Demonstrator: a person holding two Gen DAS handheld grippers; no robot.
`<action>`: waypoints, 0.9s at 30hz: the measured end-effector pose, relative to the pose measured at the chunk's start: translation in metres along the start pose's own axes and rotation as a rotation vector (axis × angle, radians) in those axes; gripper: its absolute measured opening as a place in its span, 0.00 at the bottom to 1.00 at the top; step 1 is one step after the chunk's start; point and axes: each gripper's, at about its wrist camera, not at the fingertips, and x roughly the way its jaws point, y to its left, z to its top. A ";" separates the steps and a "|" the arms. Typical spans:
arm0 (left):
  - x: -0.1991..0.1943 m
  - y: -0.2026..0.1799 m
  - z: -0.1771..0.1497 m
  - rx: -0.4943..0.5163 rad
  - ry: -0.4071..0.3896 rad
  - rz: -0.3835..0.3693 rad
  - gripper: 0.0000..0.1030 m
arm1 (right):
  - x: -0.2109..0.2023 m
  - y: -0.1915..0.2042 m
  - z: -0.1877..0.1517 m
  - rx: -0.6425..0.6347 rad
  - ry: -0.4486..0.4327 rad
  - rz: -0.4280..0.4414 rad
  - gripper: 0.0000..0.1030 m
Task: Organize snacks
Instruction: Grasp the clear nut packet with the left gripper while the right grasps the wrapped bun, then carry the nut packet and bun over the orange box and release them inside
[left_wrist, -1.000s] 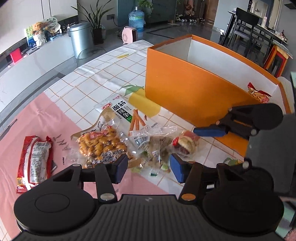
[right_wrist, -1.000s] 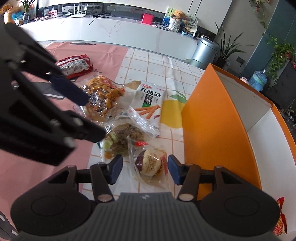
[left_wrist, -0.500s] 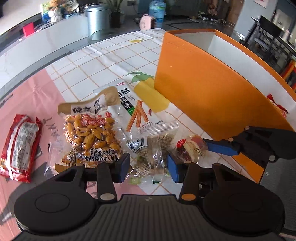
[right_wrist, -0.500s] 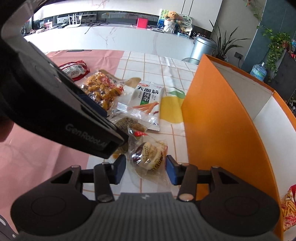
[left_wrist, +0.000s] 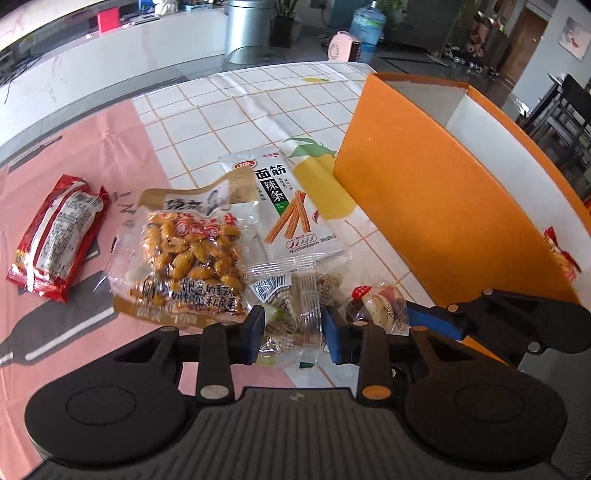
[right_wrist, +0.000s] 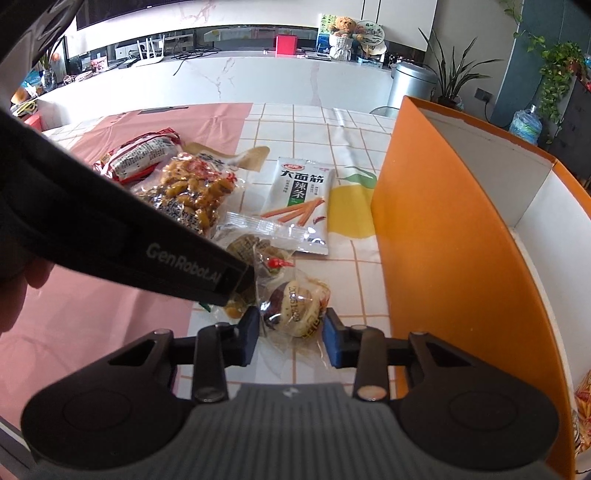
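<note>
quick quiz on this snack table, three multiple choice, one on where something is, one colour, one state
1. Where is the round pastry?
A. inside the cardboard box
B. between the fingers of the right claw
C. on the pink part of the cloth

2. What colour is the outer wall of the cardboard box?
A. orange
B. green
C. black

3. How is the top of the box?
A. shut by a lid
B. taped over
C. open

Answers:
1 B: the right claw, whose jaws have just been closing, has the wrapped pastry between its blue pads, on the tiled cloth beside the box.
2 A: the wall facing the snacks is plain orange, with a white inside.
3 C: both views look straight down onto its white inner walls, with nothing over them.
</note>
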 end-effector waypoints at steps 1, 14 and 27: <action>-0.004 0.001 -0.001 -0.012 0.003 -0.003 0.36 | -0.003 -0.001 0.002 0.009 0.005 0.008 0.32; -0.076 0.018 -0.049 -0.171 0.008 0.077 0.36 | -0.048 -0.015 -0.001 0.240 0.119 0.263 0.32; -0.152 -0.024 -0.043 -0.214 -0.141 0.075 0.36 | -0.124 -0.041 0.014 0.271 0.047 0.374 0.33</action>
